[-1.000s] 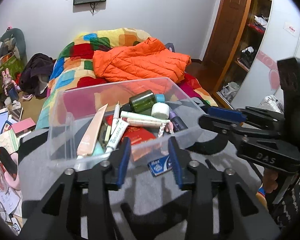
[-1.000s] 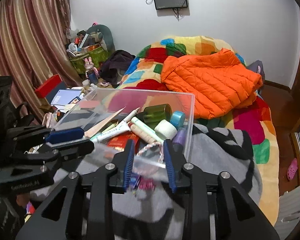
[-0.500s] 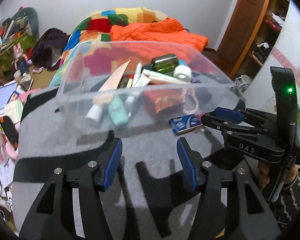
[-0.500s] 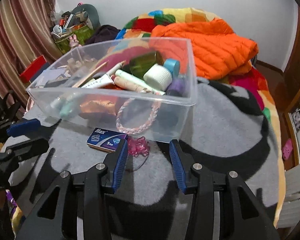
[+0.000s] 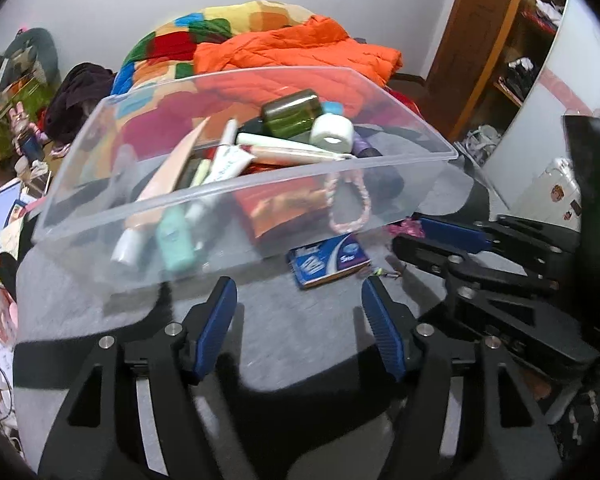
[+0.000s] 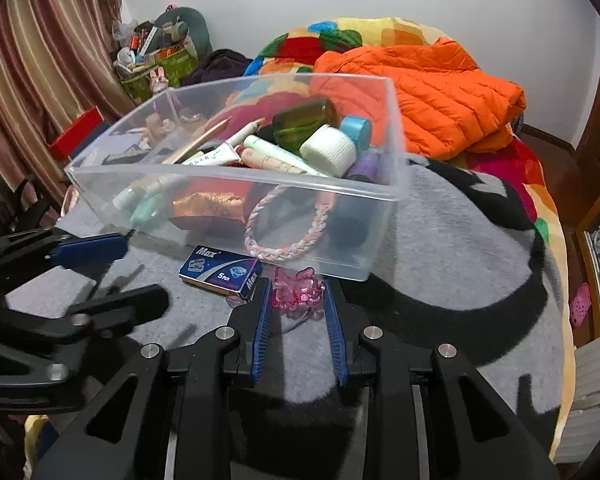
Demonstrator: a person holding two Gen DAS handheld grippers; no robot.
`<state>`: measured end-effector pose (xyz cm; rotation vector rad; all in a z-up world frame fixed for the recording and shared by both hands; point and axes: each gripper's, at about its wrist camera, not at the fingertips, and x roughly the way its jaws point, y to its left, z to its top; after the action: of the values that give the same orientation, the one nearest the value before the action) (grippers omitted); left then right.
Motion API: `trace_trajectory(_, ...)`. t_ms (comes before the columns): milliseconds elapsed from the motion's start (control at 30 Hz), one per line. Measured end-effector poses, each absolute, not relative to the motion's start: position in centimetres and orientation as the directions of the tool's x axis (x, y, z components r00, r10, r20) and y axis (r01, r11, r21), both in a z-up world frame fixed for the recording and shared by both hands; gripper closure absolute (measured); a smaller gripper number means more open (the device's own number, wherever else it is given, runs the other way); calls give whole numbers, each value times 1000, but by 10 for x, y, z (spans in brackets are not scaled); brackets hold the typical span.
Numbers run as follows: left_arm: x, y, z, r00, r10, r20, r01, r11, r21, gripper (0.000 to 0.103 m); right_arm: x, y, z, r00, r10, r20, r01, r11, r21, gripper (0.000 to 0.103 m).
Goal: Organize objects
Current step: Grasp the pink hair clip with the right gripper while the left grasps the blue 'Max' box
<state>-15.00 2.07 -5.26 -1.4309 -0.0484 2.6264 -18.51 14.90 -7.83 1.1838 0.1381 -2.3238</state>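
Observation:
A clear plastic box [image 5: 260, 184] [image 6: 236, 174] holding tubes, a green jar and a braided bracelet rests on a grey blanket [image 6: 440, 264]. In front of it lie a blue "Max" box [image 5: 328, 260] [image 6: 220, 270] and a pink see-through clip [image 6: 298, 292] [image 5: 408, 226]. My right gripper [image 6: 296, 294] [image 5: 404, 240] is down on the blanket, its jaws closing around the clip; the right pad is at the clip's edge and a sliver of gap shows on the left. My left gripper [image 5: 296, 300] [image 6: 112, 276] hangs before the blue box, jaws opening, nothing between them.
Behind the box the bed carries an orange puffer jacket [image 6: 420, 92] and a patchwork quilt [image 5: 188, 32]. Cluttered floor and a striped curtain [image 6: 28, 60] lie to the left, a wooden door and shelves [image 5: 500, 40] to the right. The blanket's edge drops off at right.
Both grippers have come away from the box's near wall and sunk to the blanket. The left jaws have widened. The right jaws have narrowed around the pink clip.

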Motion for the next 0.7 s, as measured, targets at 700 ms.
trace_trajectory(700, -172, 45, -74, -503, 132, -854, -103, -990, -92, 54, -161, 200, -38, -566, -449, -691, 457, -869, 190, 79)
